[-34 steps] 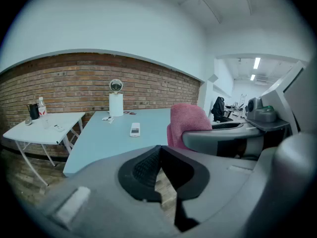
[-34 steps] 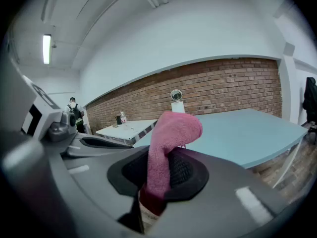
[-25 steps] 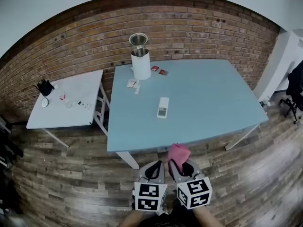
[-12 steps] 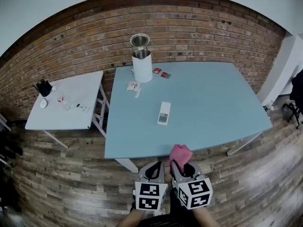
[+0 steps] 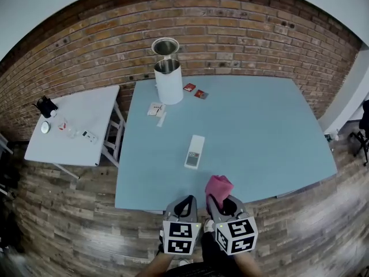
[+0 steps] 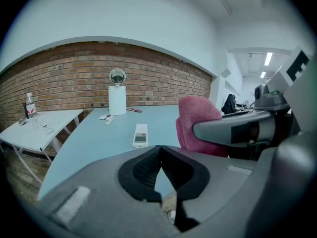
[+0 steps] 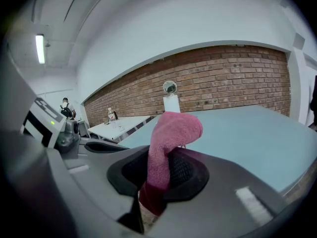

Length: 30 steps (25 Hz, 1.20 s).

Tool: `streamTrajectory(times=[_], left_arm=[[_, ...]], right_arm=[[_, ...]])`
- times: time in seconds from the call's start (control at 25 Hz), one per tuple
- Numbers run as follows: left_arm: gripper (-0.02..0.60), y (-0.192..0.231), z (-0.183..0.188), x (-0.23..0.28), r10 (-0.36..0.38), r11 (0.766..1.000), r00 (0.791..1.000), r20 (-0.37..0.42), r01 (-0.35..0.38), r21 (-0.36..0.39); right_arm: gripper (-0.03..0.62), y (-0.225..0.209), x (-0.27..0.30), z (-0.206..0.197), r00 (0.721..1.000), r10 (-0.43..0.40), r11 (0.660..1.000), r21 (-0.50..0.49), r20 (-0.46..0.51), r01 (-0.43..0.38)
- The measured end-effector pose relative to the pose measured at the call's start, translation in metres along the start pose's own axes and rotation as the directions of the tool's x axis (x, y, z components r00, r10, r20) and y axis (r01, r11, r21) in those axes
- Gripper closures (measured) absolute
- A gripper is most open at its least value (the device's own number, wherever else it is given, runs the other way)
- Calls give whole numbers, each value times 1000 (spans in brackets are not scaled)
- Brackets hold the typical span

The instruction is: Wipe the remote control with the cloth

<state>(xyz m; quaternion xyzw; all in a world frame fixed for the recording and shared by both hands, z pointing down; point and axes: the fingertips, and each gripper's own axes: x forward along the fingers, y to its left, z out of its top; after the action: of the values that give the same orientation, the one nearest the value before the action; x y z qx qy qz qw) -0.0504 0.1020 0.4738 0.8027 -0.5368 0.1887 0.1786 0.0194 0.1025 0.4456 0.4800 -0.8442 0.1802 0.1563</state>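
Remote control (image 5: 195, 152) – white, lying flat at the centre of the light blue worktop (image 5: 265, 126), long axis running roughly from lower left to upper right of the head view, display end toward the lower edge. Nothing touches it. Cloth (image 5: 218, 188) – pink, bunched, standing up out of the right gripper (image 5: 221, 203) at lower centre of the head view, over the near edge of the worktop and well apart from the remote. Right gripper view: jaws clamped on the cloth, a fold drooping over past the tips. Left gripper (image 5: 185, 201) sits just beside the right, to its left; in its own view the jaws are closed together with nothing between them. Farther up the frame, near the back edge of the worktop: a white cylindrical container (image 5: 169, 81) with its round lid raised, two small red packets (image 5: 195, 90) to its right, and a few small cards (image 5: 157, 109) below it. Left of the frame, a smaller white worktop (image 5: 86, 117) carries a few small items too small to identify. Brick wall (image 5: 242, 33) behind; wooden floor (image 5: 63, 224) below.
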Motion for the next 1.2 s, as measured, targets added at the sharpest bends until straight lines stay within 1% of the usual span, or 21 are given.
streamTrajectory(times=[0.12, 0.16, 0.2, 0.28, 0.4, 0.48, 0.52, 0.68, 0.76, 0.84, 0.96, 1.08, 1.12, 1.2], left_arm=[[578, 3, 6, 27, 11, 1000, 1000, -10, -11, -16], [567, 3, 8, 36, 10, 1000, 1000, -12, -10, -21], [518, 4, 9, 44, 10, 1000, 1000, -16, -10, -24], [514, 7, 12, 59, 19, 1000, 999, -29, -20, -24], [514, 16, 11, 80, 54, 998, 997, -59, -55, -19], [470, 22, 7, 93, 72, 997, 994, -81, -74, -19], [465, 24, 4, 99, 80, 996, 992, -95, -82, -20], [411, 33, -7, 119, 115, 993, 979, -167, -120, -21], [383, 40, -8, 125, 146, 989, 971, -189, -149, -4], [357, 47, -12, 132, 162, 987, 963, -216, -161, 19], [292, 55, -22, 144, 163, 987, 949, -269, -156, 49], [280, 64, -26, 153, 168, 986, 938, -303, -159, 55], [236, 66, -27, 156, 162, 987, 935, -315, -153, 54], [235, 67, -29, 163, 140, 990, 930, -341, -127, 59]], right_arm=[[517, -20, 17, 9, 1000, 23, 1000, -17, -18, -23], [517, -26, 22, 11, 999, 31, 999, -21, -24, -32], [517, -32, 27, 14, 999, 40, 999, -22, -29, -40], [517, -42, 37, 20, 998, 55, 998, -22, -36, -56], [517, -56, 52, 28, 996, 79, 997, -24, -46, -80], [517, -65, 60, 33, 994, 94, 995, -24, -54, -96], [517, -70, 64, 35, 993, 102, 994, -24, -58, -104], [517, -86, 77, 43, 989, 129, 991, -31, -72, -132], [517, -90, 83, 45, 986, 147, 988, -33, -83, -150], [517, -92, 89, 46, 981, 167, 984, -41, -98, -172], [517, -91, 100, 47, 972, 197, 976, -70, -128, -207], [517, -89, 111, 52, 965, 214, 965, -122, -148, -233], [517, -88, 114, 54, 963, 218, 961, -135, -155, -240], [517, -87, 120, 57, 960, 224, 956, -151, -169, -250]])
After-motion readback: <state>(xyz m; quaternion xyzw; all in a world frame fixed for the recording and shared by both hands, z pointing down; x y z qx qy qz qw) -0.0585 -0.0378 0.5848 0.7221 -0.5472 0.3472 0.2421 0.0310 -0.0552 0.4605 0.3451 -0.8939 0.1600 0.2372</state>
